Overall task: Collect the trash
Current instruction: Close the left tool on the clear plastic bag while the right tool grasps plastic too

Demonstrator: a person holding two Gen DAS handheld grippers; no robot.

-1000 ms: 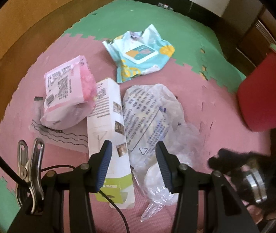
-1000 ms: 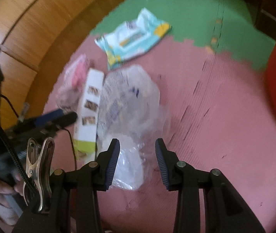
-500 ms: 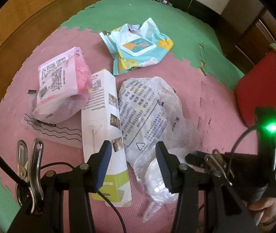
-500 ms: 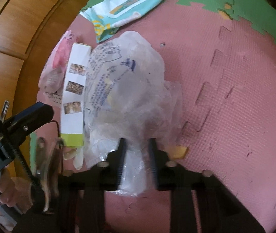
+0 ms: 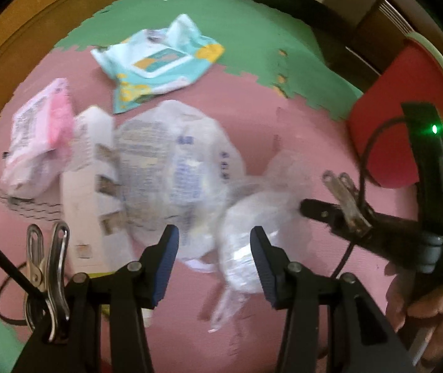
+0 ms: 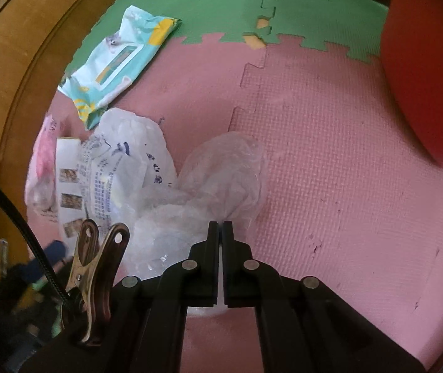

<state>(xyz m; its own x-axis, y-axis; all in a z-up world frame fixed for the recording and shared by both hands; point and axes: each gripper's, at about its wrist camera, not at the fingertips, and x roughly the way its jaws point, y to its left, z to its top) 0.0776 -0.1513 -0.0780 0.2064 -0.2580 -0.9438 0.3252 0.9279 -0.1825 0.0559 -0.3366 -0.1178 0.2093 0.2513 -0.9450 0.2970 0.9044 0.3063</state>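
Foam floor mat point(image 6: 330, 161), pink interlocking tiles with green tiles along the far edge, carries all the litter. A red bin point(image 6: 430, 71) stands at the mat's right side, well apart from the pile.

The trash lies in a loose cluster on the pink tiles. A printed white plastic bag point(image 5: 171, 168) is the largest piece, at the middle. A white carton point(image 5: 87, 186) with small photo panels lies touching its left side, and a pink-and-white packet point(image 5: 38, 136) rests just beyond that. A teal wet-wipe pack point(image 5: 159, 65) lies farther off, across the pink-green seam.

A thin clear plastic film point(image 6: 224, 174) trails rightward from the printed bag. The right gripper point(image 6: 220, 227) is clamped on this film, its jaws drawn together with the film pinched between them.

The left gripper point(image 5: 214, 248) hangs over the near edge of the pile, jaws parted at medium width, pressing on nothing. A hand point(image 5: 430, 314) holds the right gripper's handle.
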